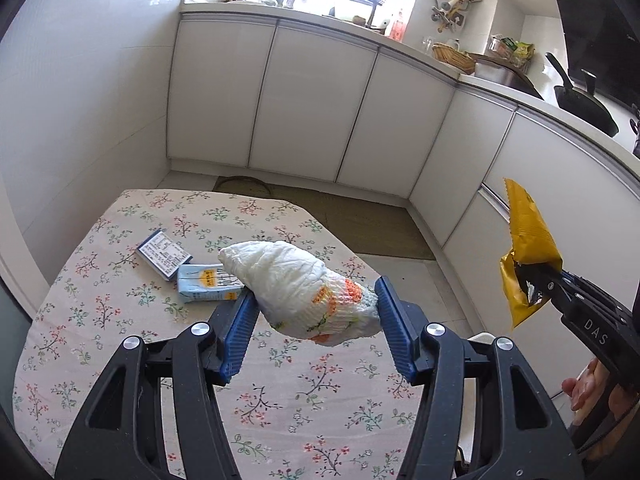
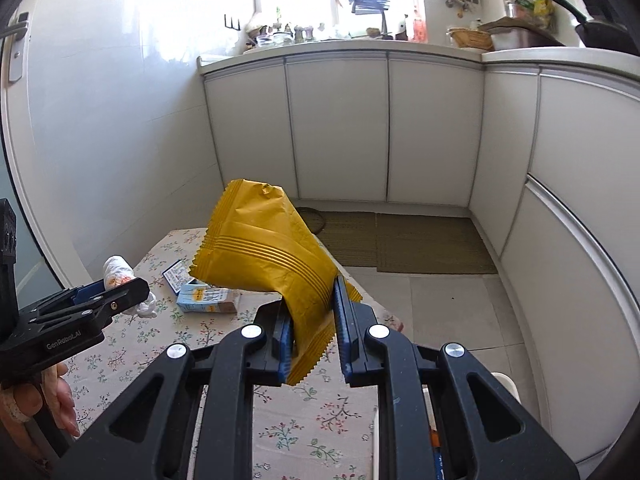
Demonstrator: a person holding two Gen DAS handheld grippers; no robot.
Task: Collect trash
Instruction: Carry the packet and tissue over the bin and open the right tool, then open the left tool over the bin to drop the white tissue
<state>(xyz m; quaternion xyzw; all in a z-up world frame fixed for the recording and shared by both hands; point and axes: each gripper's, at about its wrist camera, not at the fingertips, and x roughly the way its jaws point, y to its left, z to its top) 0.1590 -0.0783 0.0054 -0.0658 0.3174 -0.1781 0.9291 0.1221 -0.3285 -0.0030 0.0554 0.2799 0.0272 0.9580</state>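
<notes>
My left gripper is shut on a crumpled white paper towel with an orange flower print, held above the table with the flowered cloth. My right gripper is shut on a yellow snack wrapper, also lifted off the table. In the left wrist view the right gripper and the wrapper hang at the right, past the table's edge. In the right wrist view the left gripper with the towel is at the left. A light blue carton and a dark blue box lie on the cloth.
White cabinet doors line the far and right walls under a cluttered counter. A black pan sits on the counter at the right. Woven mats cover the floor beyond the table. A person's hand holds the left gripper.
</notes>
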